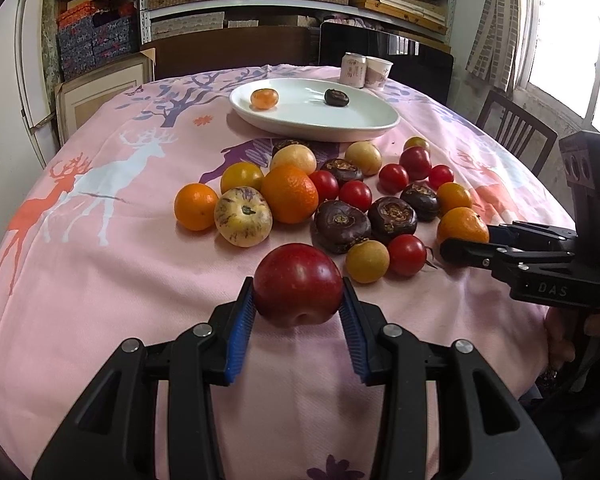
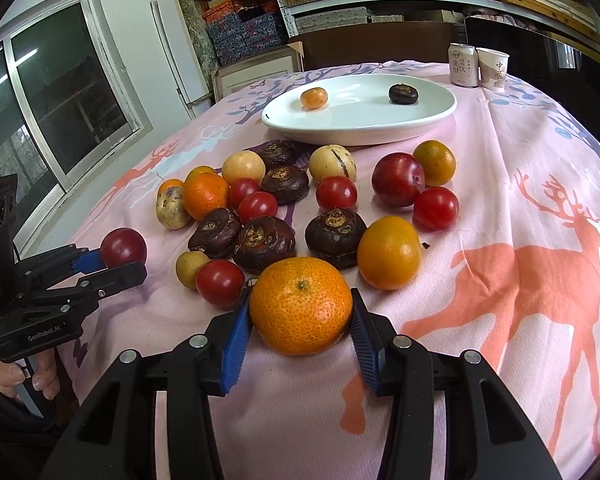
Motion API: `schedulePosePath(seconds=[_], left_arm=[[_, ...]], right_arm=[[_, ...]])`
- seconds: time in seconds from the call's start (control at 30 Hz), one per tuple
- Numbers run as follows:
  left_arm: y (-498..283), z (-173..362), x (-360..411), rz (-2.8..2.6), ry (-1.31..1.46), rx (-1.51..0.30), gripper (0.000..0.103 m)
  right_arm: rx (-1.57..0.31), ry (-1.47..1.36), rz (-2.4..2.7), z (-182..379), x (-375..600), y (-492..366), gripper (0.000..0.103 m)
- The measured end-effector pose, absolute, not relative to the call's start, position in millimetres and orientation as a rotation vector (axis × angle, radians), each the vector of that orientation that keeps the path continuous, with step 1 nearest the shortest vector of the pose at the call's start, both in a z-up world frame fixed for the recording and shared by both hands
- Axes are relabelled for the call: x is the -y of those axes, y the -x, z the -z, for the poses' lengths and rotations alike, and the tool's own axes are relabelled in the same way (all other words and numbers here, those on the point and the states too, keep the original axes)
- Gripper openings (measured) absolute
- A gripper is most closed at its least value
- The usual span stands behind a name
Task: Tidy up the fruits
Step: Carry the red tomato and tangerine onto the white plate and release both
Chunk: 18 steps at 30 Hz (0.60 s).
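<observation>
A heap of fruit lies on the pink deer-print tablecloth (image 1: pixel 100 280): mandarins, cherry tomatoes, dark water chestnuts and pale yellow fruits. My left gripper (image 1: pixel 298 282) is shut on a dark red plum (image 1: pixel 298 272) at the heap's near edge, blue pads on both its sides. The right wrist view shows that plum (image 2: pixel 123 247) in the left gripper (image 2: pixel 120 264) at far left. My right gripper (image 2: pixel 301 296) is shut on a big mandarin (image 2: pixel 300 308), which also shows as mandarin (image 1: pixel 462 226) at right. Behind the heap, a white oval plate (image 1: pixel 312 124) holds a small mandarin (image 1: pixel 264 98) and a water chestnut (image 1: pixel 336 97).
A drink can (image 1: pixel 353 70) and a paper cup (image 1: pixel 378 72) stand behind the plate. A wooden chair (image 1: pixel 516 128) is at the table's right edge. Shelves of boxes fill the back wall. A person's hand (image 2: pixel 20 376) grips the left tool's handle.
</observation>
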<state>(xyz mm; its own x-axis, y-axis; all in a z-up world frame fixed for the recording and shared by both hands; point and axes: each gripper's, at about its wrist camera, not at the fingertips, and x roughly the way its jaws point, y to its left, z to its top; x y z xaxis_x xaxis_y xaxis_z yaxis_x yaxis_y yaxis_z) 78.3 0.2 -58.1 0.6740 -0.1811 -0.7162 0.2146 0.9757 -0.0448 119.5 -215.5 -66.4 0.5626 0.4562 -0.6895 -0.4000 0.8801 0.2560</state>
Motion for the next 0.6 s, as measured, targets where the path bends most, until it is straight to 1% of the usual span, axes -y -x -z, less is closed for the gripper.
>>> schedulePosePath(seconds=[0.2, 0.33, 0.47, 0.6], left_arm=[[-77.2, 54.6, 1.4, 0.225, -0.044, -0.795, 0.040], [-78.8, 42.4, -1.0, 0.232, -0.031, -0.775, 0.040], [-87.8, 18.2, -2.9, 0.241, -0.032, -0.735, 0.040], [-106.1, -10.2, -1.4, 0.255, -0.039, -0.693, 0.040]], right_arm=[[-0.828, -0.092, -0.501, 63.6, 221.8, -115.1, 0.047], [-0.825, -0.104, -0.497, 54.6, 232.6, -112.4, 0.047], [-0.756, -0.133, -0.453, 24.9, 259.5, -115.7, 0.047], [-0.633, -0.134, -0.382, -22.6, 292.8, -124.2, 0.047]])
